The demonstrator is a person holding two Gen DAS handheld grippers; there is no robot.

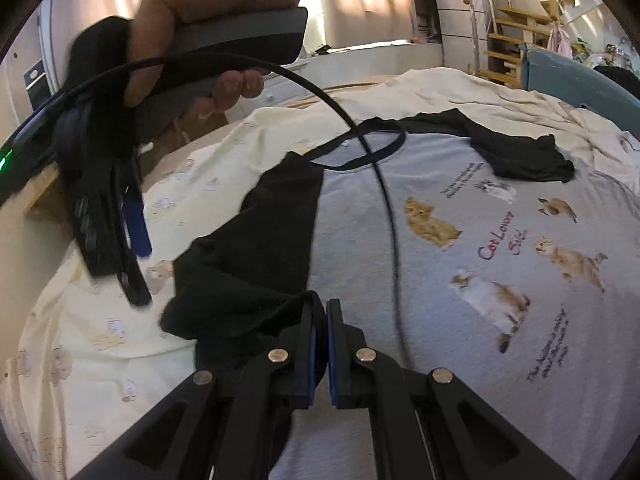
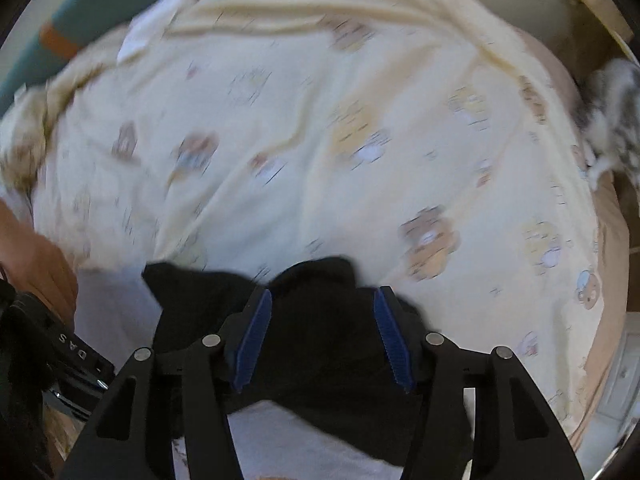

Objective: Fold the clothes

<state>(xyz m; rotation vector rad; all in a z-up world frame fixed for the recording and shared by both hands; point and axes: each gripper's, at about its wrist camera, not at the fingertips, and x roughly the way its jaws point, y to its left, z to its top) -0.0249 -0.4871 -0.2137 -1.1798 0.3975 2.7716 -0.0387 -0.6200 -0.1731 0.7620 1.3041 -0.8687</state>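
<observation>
- A grey cotton T-shirt with black sleeves and printed cats point(image 1: 460, 248) lies spread flat, front up, on a bed covered by a pale yellow sheet with small bear prints point(image 1: 224, 160).
- The left gripper point(image 1: 320, 344) has its blue pads pressed together on a bunched fold of the shirt's black sleeve point(image 1: 256, 256), near the shirt's edge.
- The right gripper point(image 2: 324, 340) points down at the other black sleeve point(image 2: 320, 360); its jaws stand apart, and the cloth lies between the pads without being pinched.
- In the left wrist view a hand point(image 1: 208, 20) holds the right gripper's grey handle, and a black cable point(image 1: 384, 200) arcs over the shirt.
</observation>
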